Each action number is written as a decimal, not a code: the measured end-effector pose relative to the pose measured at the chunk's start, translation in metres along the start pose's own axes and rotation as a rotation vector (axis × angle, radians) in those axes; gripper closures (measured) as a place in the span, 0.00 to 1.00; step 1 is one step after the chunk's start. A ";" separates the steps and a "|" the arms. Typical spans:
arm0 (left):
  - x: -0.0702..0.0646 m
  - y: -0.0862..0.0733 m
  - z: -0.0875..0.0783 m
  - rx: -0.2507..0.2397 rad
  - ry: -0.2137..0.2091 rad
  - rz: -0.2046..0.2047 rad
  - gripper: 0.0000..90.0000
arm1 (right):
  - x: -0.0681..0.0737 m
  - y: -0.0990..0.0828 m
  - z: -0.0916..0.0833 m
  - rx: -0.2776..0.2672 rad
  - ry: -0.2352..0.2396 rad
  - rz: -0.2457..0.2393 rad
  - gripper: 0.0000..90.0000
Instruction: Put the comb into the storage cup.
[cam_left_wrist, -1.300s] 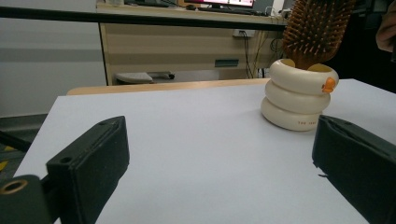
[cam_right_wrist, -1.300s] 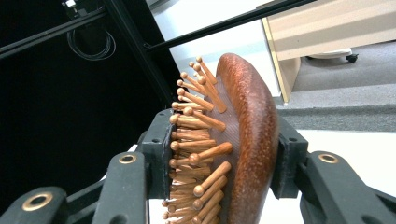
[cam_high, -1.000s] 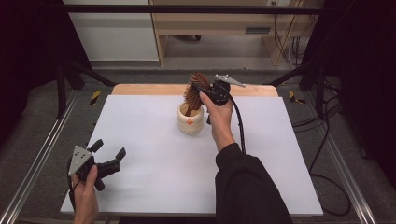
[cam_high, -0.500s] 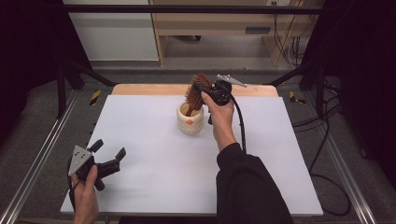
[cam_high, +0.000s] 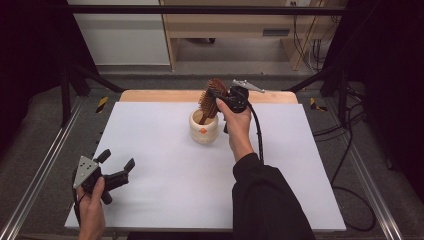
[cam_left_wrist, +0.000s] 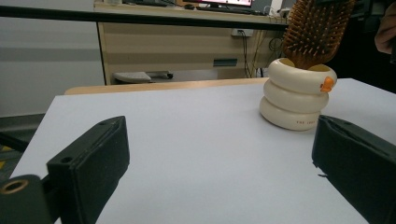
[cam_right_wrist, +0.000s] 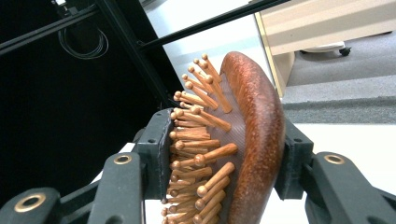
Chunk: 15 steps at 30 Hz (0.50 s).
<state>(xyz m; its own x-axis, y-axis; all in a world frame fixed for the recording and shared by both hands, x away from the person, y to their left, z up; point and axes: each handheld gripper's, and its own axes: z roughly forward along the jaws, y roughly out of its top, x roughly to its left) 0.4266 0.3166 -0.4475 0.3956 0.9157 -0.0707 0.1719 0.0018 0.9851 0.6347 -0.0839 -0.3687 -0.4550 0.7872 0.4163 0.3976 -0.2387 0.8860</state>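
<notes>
Spreading across the middle of the high view, the white worktop (cam_high: 165, 150) carries a cream ringed cup (cam_high: 204, 127) holding the wooden hairbrush (cam_high: 211, 97) upright at upper centre, right tongs (cam_high: 220, 98) clamped on its head, left tongs (cam_high: 116, 162) apart at lower left.

Your high view is evenly lit from overhead; the white table (cam_high: 165, 150) reads bright without glare, while both side margins fall into near-black. Shadows are soft and short. Your left gripper view blurs its own jaws at the bottom edge. Your right gripper view holds the hairbrush (cam_right_wrist: 243, 140) sharp, background softened and overexposed top right.
</notes>
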 end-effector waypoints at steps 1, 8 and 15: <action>0.000 0.000 0.000 0.000 -0.001 0.000 0.05 | 0.000 0.000 0.000 0.000 0.000 0.000 0.54; 0.000 0.000 0.000 0.001 0.001 0.002 0.05 | 0.000 0.000 0.000 0.004 0.001 -0.001 0.53; 0.000 0.000 0.000 0.000 0.003 0.000 0.05 | -0.002 0.000 -0.001 0.008 0.000 0.000 0.52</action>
<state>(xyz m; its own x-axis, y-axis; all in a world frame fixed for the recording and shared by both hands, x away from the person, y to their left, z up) 0.4267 0.3166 -0.4474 0.3930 0.9168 -0.0702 0.1720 0.0017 0.9851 0.6352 -0.0860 -0.3693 -0.4549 0.7873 0.4162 0.4039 -0.2341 0.8844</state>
